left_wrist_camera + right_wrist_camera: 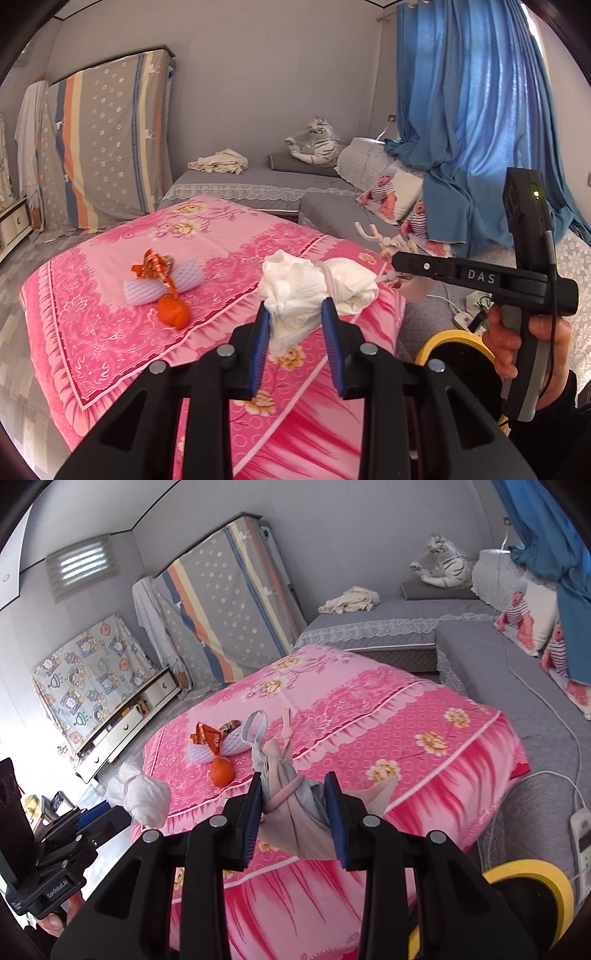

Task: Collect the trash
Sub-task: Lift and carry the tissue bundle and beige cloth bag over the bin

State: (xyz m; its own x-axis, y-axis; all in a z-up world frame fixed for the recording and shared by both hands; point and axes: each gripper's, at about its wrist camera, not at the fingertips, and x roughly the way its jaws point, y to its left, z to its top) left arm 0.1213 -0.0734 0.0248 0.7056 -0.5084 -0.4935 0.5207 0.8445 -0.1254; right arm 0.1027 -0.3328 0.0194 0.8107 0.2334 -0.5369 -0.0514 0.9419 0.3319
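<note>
A bed with a pink flowered quilt (207,236) fills the middle of both wrist views. Beyond it, at twelve o'clock, runs a grey sofa (258,181) with a plush white tiger (314,142), and blue curtains (472,110) hang at two o'clock in the left wrist view.

On the quilt, at ten o'clock from the left gripper (297,347), lies a small heap of trash: a white foam fruit net (162,284), a crumpled orange ribbon (153,264) on top of it, and an orange balloon-like scrap (173,314) touching its near edge. The same heap sits at eleven o'clock from the right gripper (293,818).

The left gripper is closed partway on a white crumpled wad (306,291) of tissue-like material, its blue pads pressing the wad's lower part from both sides; the wad bulges upward at twelve o'clock. In the right wrist view this wad hangs above the bed's near corner at nine o'clock.

The right gripper is clamped on a grey-pink cloth bundle (291,794), with a pink band around it and a loop sticking up at twelve o'clock. A yellow ring (532,882) shows at five o'clock.
</note>
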